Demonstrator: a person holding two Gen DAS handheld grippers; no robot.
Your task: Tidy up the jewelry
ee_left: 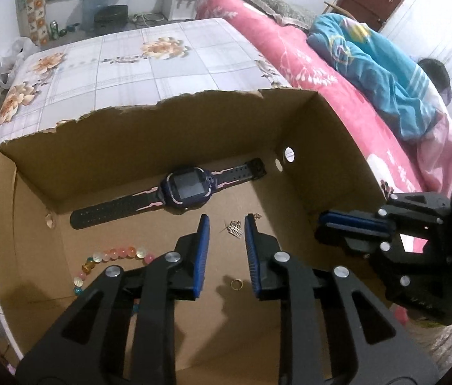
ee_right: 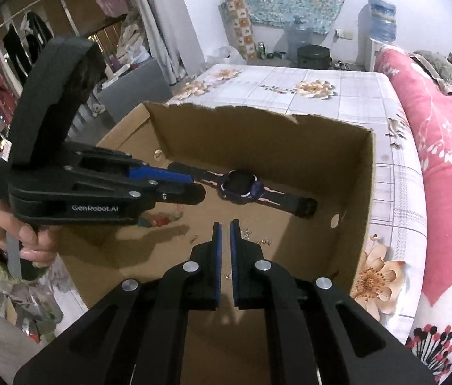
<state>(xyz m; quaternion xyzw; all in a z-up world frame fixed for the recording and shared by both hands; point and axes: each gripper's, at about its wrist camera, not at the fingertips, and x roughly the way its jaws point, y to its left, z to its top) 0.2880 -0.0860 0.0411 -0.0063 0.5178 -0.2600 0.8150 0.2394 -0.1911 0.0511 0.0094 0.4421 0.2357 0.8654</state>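
Both grippers hang inside an open cardboard box (ee_left: 338, 147) that sits on a flowered bedsheet (ee_left: 149, 61). The jewelry is scattered over the box floor. A dark smartwatch (ee_left: 187, 189) lies flat along the far wall. A string of pastel beads (ee_left: 110, 258) curves at the near left. A small gold charm (ee_left: 235, 228) lies in the middle, and a gold ring (ee_left: 236, 284) sits nearer, well apart from the beads.

The left gripper (ee_left: 226, 227) is spread wide, with nothing between its blue pads. The charm lies just beyond its tips and the ring below, between its fingers. The right gripper (ee_right: 226, 224) hangs at the right side of the box, its pads drawn nearly together with only a thin gap, and I see nothing caught in it. A few tiny metal bits (ee_right: 264, 242) lie on the cardboard close to its tips.

My worry is the size of these pieces. The ring and charm look thin and flat on the cardboard, so pads coming down could skid over them or flick them aside. The two grippers are also close together, and one reaching across could knock the other or drag the watch strap.
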